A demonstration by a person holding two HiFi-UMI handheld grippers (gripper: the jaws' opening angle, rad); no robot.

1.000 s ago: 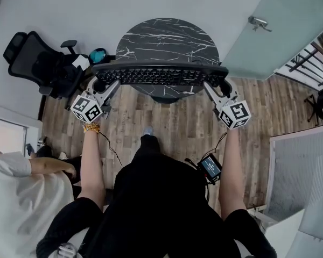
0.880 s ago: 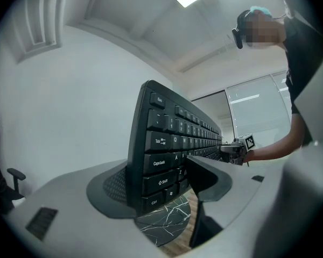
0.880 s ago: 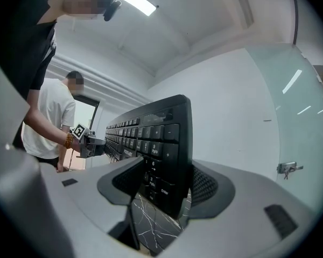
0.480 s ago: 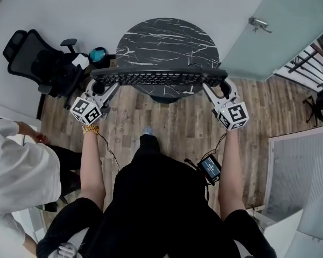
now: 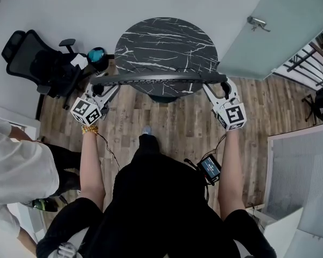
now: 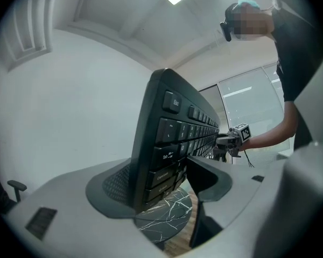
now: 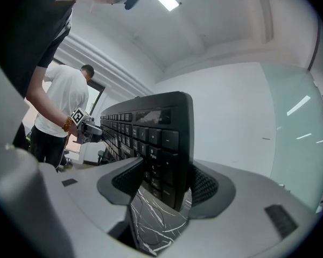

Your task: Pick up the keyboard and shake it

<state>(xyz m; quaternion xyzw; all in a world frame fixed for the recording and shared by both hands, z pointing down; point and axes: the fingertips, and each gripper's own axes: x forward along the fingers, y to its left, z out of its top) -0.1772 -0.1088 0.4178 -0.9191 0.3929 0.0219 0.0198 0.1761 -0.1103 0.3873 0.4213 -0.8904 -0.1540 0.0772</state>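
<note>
Left gripper (image 6: pixel 160 190): your jaws are clamped on the left end of the keyboard (image 6: pixel 172 138), with one pad on the back panel and one against the key face.
Right gripper (image 7: pixel 162 191): your jaws are clamped on the right end of the same keyboard. The ribbed pads sit on either side of its last key column.
Keyboard, attitude: black and full length, stood on its long edge. From the head view it shows as a thin dark bar spanning from one gripper to the other.
Keyboard, place: held in the air between your two grippers, over the near rim of the round table (image 5: pixel 167 42) and clear of its top.
Marker cubes: one is on the left gripper (image 5: pixel 86 110) and one on the right (image 5: pixel 232 115), both behind the jaws and nearer to you.
Your arms: both are stretched forward. There is a beaded bracelet (image 5: pixel 90 128) at your left wrist and a small lit screen (image 5: pixel 210 167) just beside your right forearm.
Table: black top with white veining, standing on a wood plank floor (image 5: pixel 172 122).
Chair: a black office chair (image 5: pixel 37 61) stands left of the table, with a teal object (image 5: pixel 96 54) between the two.
Door: a frosted glass panel (image 5: pixel 282 31) with a metal handle (image 5: pixel 257 21), to the right of the table.
Bystander: a person in a white shirt (image 5: pixel 16 171) at your left.
</note>
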